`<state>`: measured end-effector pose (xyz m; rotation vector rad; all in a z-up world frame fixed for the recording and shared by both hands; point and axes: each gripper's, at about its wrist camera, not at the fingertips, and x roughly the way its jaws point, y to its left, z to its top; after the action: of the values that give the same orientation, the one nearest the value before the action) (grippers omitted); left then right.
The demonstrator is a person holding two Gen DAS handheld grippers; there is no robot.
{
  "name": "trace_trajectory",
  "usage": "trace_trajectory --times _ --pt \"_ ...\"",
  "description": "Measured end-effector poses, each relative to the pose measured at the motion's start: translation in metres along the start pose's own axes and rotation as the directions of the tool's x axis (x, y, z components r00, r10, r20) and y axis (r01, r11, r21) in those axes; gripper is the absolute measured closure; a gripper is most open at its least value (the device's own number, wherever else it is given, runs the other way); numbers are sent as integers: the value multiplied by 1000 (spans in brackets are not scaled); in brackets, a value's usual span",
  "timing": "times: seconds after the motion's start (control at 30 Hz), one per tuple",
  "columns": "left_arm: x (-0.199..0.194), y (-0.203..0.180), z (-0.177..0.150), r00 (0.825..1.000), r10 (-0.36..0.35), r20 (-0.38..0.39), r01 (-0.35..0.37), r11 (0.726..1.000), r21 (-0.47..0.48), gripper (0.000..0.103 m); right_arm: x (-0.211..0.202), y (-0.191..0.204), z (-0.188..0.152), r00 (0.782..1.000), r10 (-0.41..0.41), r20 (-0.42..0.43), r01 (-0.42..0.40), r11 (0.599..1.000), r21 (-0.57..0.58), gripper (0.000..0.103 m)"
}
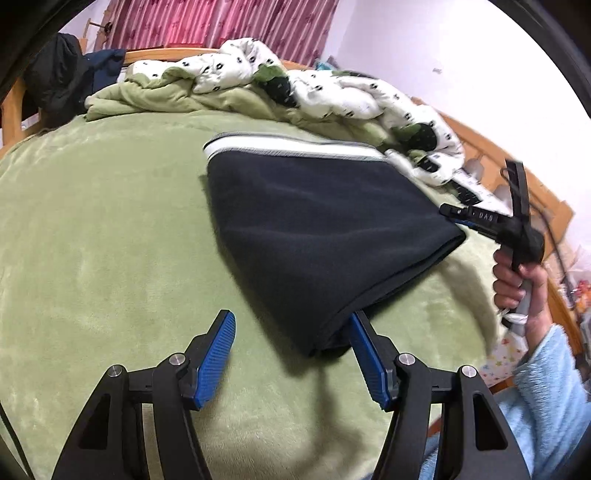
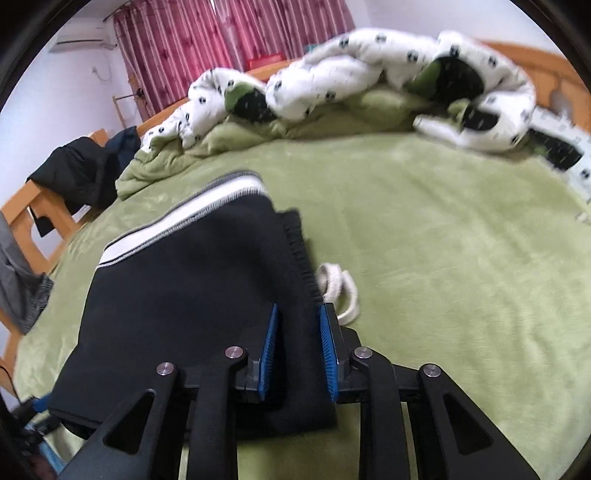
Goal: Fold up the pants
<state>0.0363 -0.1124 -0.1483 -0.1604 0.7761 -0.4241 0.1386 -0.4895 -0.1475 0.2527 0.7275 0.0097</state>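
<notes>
Dark navy pants [image 1: 314, 229] with a white waistband stripe lie folded flat on the green bed cover [image 1: 110, 240]. My left gripper [image 1: 290, 325] stands open at their near corner; its right finger is beside the folded edge and nothing is held. The right gripper [image 1: 448, 212], held by a hand in a light blue sleeve, sits at the pants' far side edge. In the right wrist view the pants [image 2: 192, 288] run under my right gripper [image 2: 299, 317]. Its pads stand narrowly apart over the ribbed hem and do not press on it. A white drawstring [image 2: 338, 291] loops out beside the hem.
A crumpled white patterned quilt [image 1: 332, 88] and a bunched green blanket [image 2: 166, 166] lie along the bed's far side. Dark clothes [image 2: 81, 173] hang on the wooden bed frame [image 1: 535, 192], and a grey garment [image 2: 22, 288] hangs at the left. Pink curtains [image 1: 221, 22] are behind.
</notes>
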Motion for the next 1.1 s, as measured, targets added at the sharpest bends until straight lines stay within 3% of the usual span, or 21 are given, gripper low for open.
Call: trace_trajectory --times 0.1,0.2,0.27,0.33,0.43,0.47,0.57,0.63,0.67,0.77,0.8,0.9,1.0,1.07,1.1 --pt "-7 2 12 999 -5 36 6 1000 -20 42 -31 3 -6 994 -3 108 3 1000 -1 81" --pt "2 0 31 998 -23 58 27 998 -58 42 -38 13 -12 989 63 133 -59 998 -36 81" --pt "15 -8 41 999 -14 42 17 998 -53 42 -31 23 -19 993 60 102 -51 995 -84 81" --pt "31 -17 38 999 45 3 -45 999 -11 42 -21 32 -27 998 33 55 -26 992 -124 81" --pt "60 -22 11 986 127 -110 -122 991 49 41 2 33 -40 998 -53 -37 47 988 -147 82" --pt "64 -19 1 985 122 -122 -117 992 43 40 3 33 -44 998 -55 -40 49 988 -146 82" --pt "52 4 -10 992 -13 -127 0 995 -100 39 -1 32 -46 998 -47 -45 41 990 -137 82" --pt "41 8 -10 992 -42 -119 28 993 -118 40 -2 28 -48 998 -35 -50 29 993 -112 82" --pt "34 6 -11 993 -35 -113 24 995 -92 41 -3 27 -49 998 -28 -52 23 995 -101 82" --pt "24 -14 -18 991 63 -114 -51 993 106 42 -5 25 -47 999 -17 -52 13 997 -78 81" --pt "25 -24 -21 986 126 -107 -104 976 190 42 -4 25 -46 998 -18 -54 14 997 -73 81" --pt "33 -40 -28 973 204 -107 -164 939 302 42 -3 27 -41 998 -19 -57 16 998 -55 78" --pt "44 -49 -25 971 213 -106 -170 934 315 48 -4 30 -40 998 -22 -56 19 999 -51 77" --pt "48 -49 -19 969 236 -73 -205 933 296 64 -4 30 -40 998 -21 -57 18 999 -51 77" --pt "46 -45 -18 968 244 -58 -219 937 273 80 -4 30 -40 998 -20 -58 17 999 -50 77"
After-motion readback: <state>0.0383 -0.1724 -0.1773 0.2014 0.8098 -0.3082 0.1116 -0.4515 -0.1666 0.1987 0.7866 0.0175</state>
